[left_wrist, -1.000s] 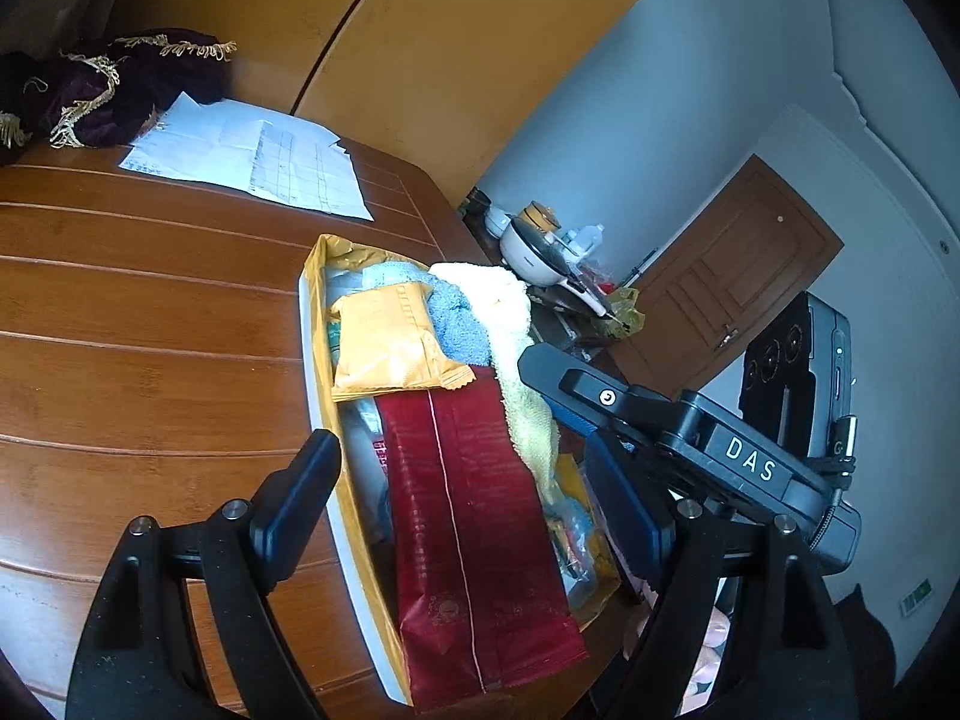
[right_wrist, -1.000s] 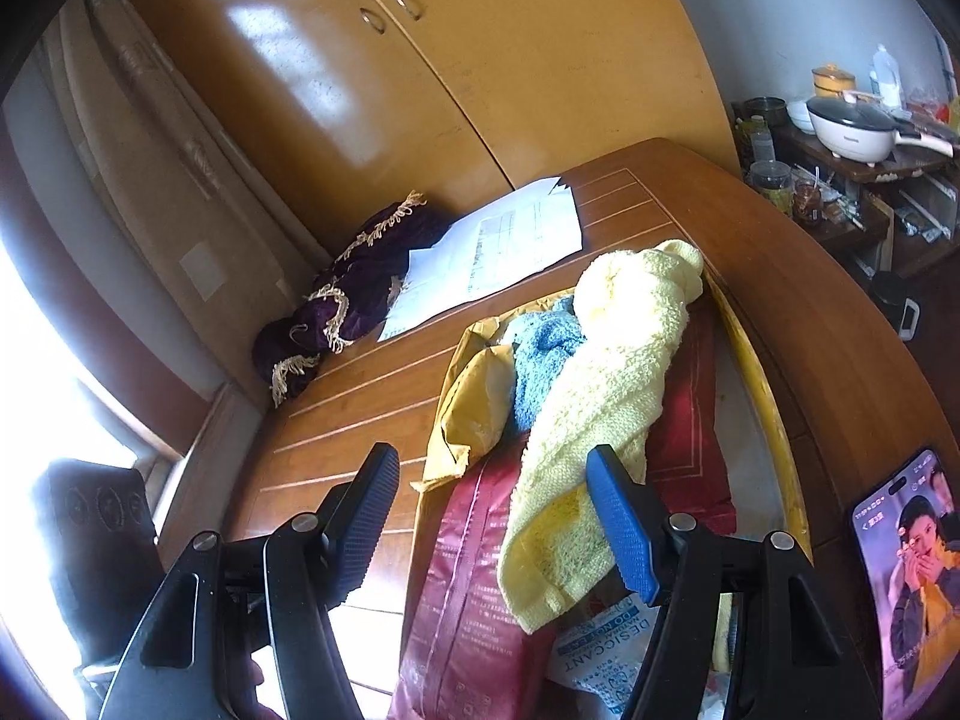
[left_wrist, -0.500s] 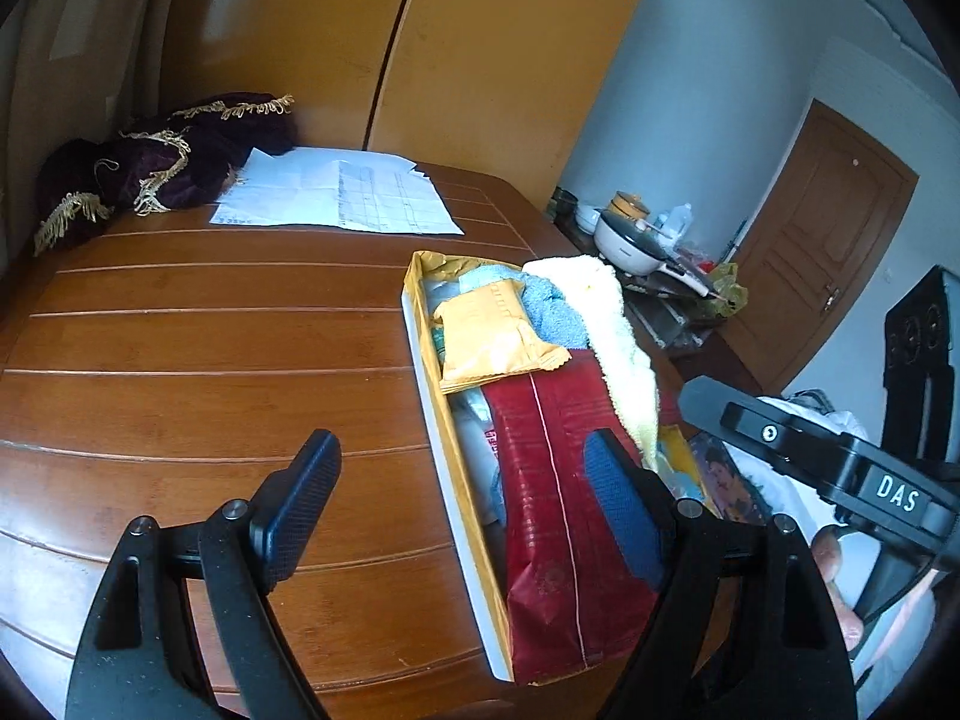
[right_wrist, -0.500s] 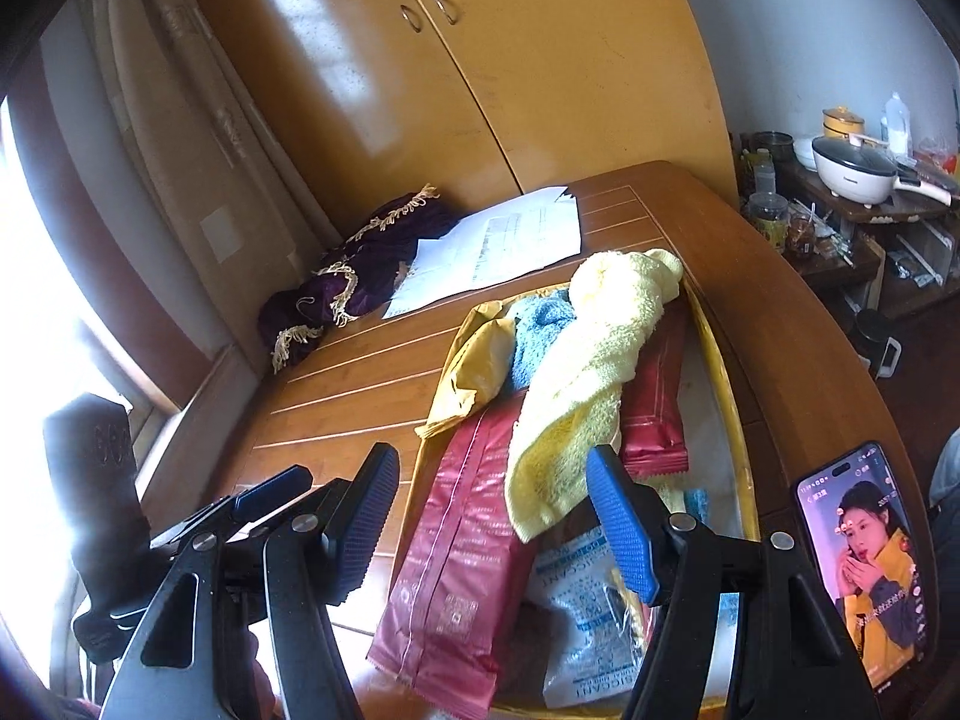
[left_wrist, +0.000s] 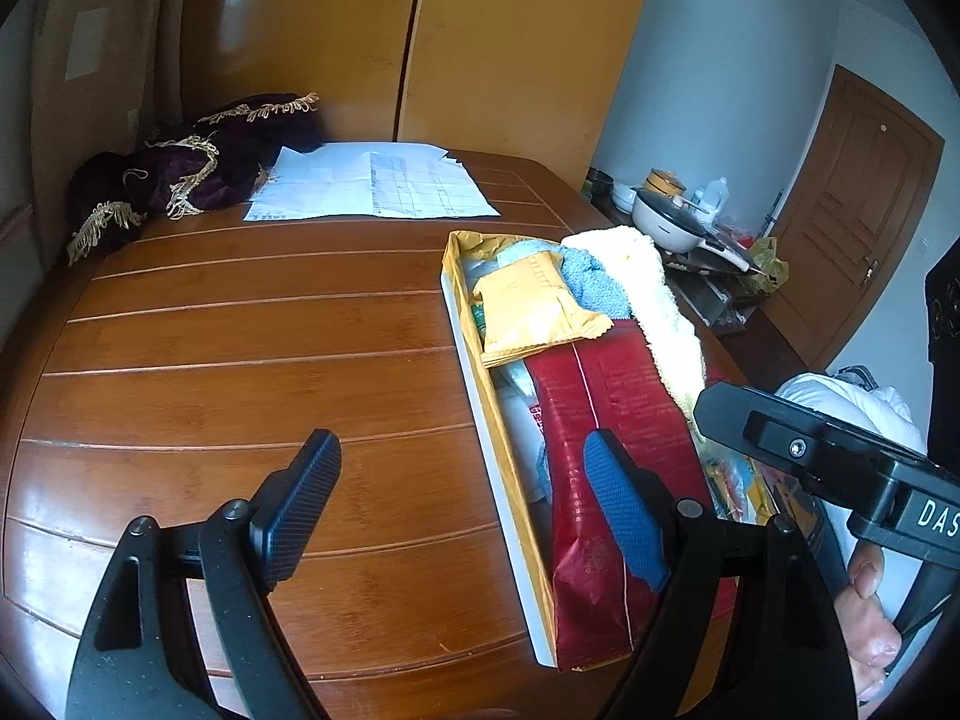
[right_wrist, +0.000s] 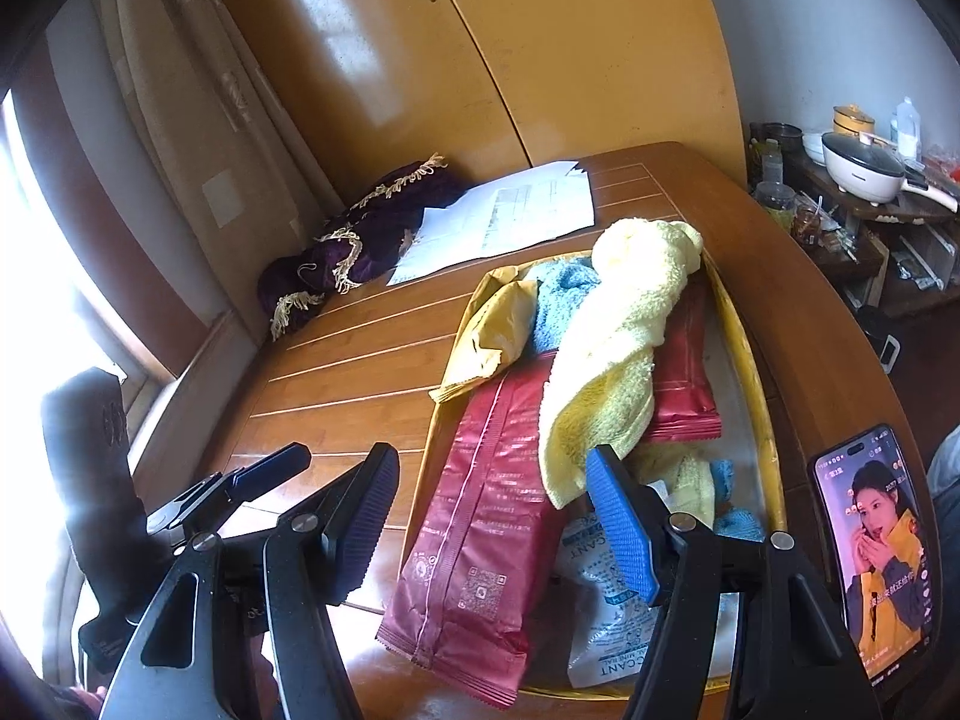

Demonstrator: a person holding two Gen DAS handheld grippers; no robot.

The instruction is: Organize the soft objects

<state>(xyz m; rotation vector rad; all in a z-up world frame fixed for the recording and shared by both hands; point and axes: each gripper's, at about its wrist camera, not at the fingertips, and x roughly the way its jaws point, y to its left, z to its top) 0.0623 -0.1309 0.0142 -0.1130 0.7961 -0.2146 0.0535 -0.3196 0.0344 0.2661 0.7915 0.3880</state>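
The yellow towel point(right_wrist: 624, 354) lies draped over a red pouch point(right_wrist: 480, 528) in the tray point(right_wrist: 753, 372) on the wooden table point(left_wrist: 240, 360), its lower edge just ahead of the right gripper point(right_wrist: 492, 516), whose jaws gape empty, as do the left gripper point(left_wrist: 462, 498) jaws beside the tray

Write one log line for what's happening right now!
left tool: open, empty | right tool: open, empty | yellow towel: draped over packets in tray | stage: nothing grasped
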